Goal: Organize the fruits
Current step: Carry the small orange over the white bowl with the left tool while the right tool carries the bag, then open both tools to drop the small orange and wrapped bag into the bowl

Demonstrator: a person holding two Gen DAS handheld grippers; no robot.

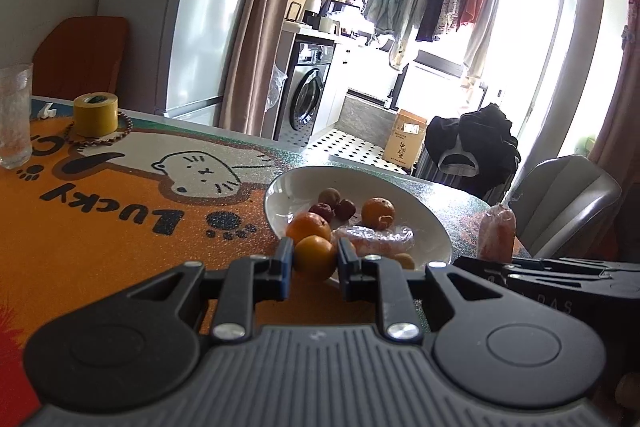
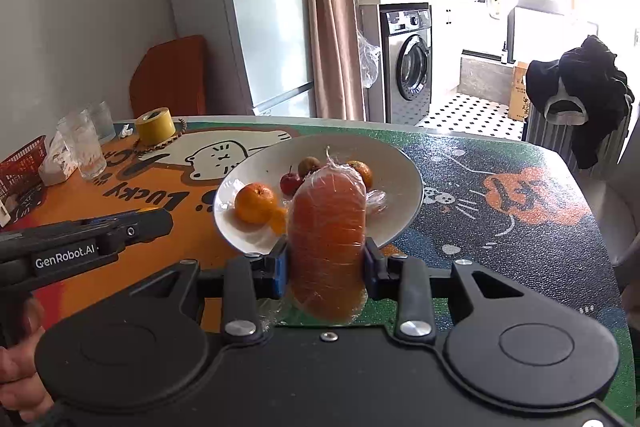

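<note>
The table (image 2: 500, 267), under a cartoon cat cover, fills the lower frame. A white plate (image 2: 404, 163) sits at centre; yellow tape (image 2: 155, 126), beads (image 1: 120, 135), glasses (image 2: 82, 145) and a red basket (image 2: 18, 167) sit upper left.

Glossy white plate (image 2: 400, 163), cling-wrapped carrot (image 2: 326, 227), grainy tablecloth (image 2: 500, 267)

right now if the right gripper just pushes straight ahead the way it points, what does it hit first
Probably the white plate: its near rim lies just beyond the wrapped carrot held by the right gripper. The carrot would arrive before the fingers, though height over the rim is unclear.
</note>
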